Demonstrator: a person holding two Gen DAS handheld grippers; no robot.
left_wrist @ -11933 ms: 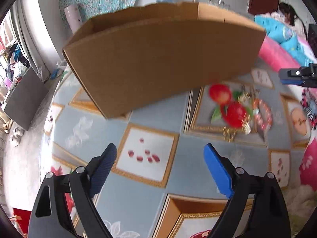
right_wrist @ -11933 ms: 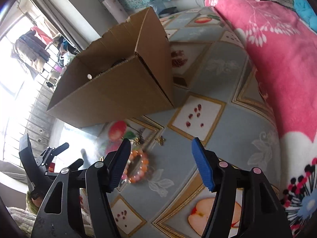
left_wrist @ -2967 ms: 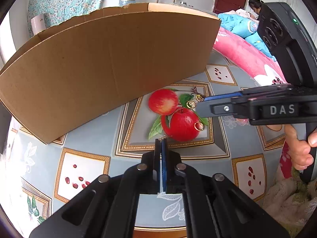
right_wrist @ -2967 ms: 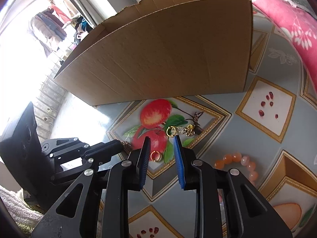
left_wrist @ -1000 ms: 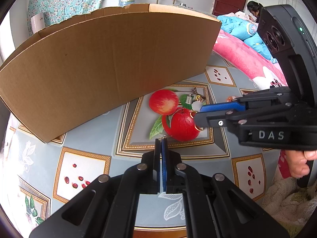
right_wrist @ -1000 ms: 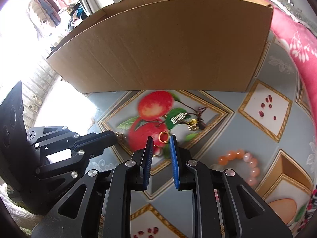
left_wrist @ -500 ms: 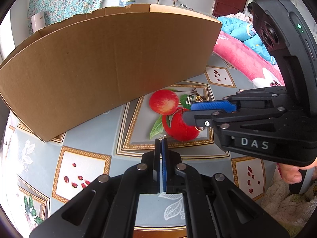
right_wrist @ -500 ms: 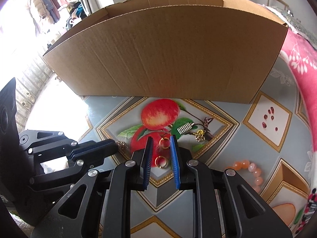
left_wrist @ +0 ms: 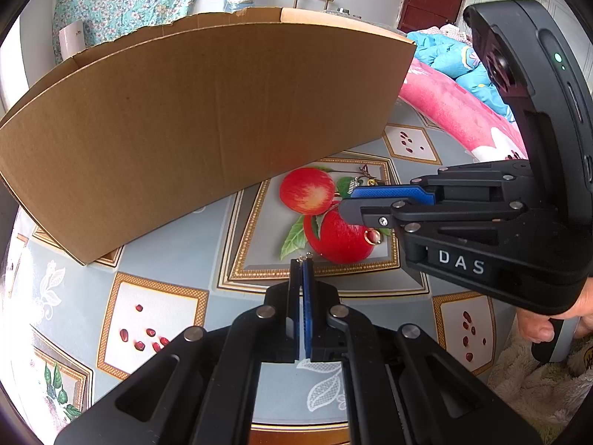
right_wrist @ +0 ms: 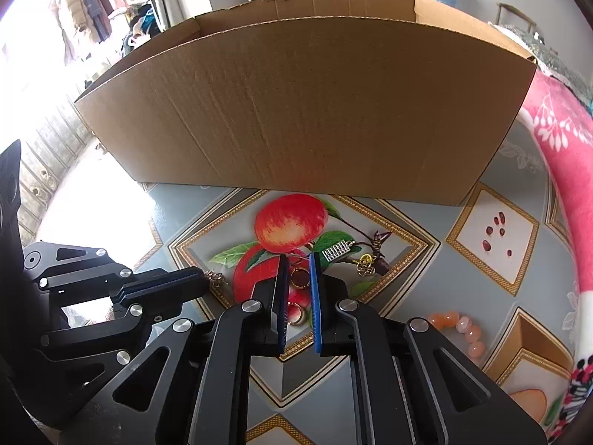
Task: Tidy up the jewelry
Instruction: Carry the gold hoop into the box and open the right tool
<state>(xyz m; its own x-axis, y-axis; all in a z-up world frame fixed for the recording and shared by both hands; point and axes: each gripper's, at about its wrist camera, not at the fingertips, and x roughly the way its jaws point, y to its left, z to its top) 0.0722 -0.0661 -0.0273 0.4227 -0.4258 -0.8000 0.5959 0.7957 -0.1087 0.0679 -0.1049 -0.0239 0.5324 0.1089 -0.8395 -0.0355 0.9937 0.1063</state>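
Jewelry step: my right gripper (right_wrist: 298, 259) is closing around a gold ring (right_wrist: 299, 277); left gripper (left_wrist: 302, 261) clenched on a small chain (right_wrist: 216, 279); next, lift toward the cardboard box (right_wrist: 315, 111).

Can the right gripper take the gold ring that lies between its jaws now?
Probably yes. The gold ring lies flat on the tablecloth between the closing jaws of the right gripper, and nothing covers it.

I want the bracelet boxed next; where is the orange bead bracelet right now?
In the right wrist view, the orange bead bracelet lies low on the right, on the patterned tablecloth, just right of the right gripper and short of the cardboard box.
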